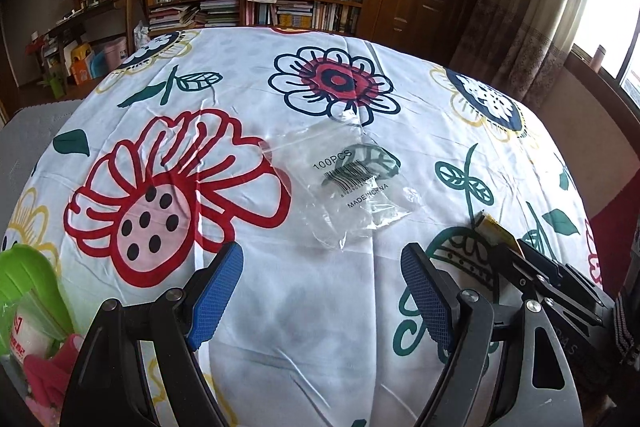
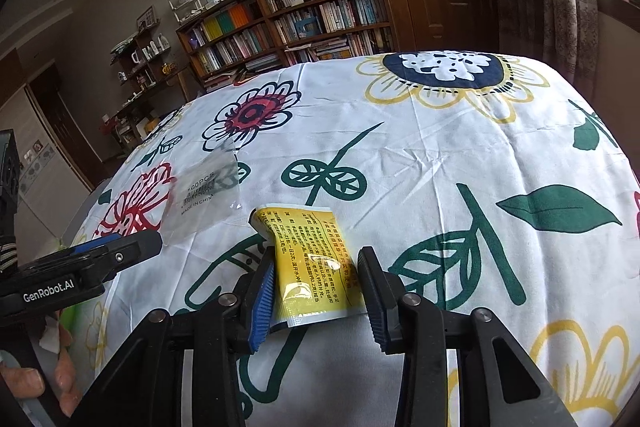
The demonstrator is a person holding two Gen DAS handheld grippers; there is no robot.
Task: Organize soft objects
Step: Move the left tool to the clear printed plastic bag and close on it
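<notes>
The right tongs (image 2: 316, 301) sit apart around the yellow packet (image 2: 310, 263), so squeeze gently at its middle, while the left tongs (image 1: 320, 291) wait apart before the clear bag (image 1: 352, 183).

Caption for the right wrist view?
Open right gripper straddles a yellow sachet on the floral tablecloth; clear bag beyond.
</notes>
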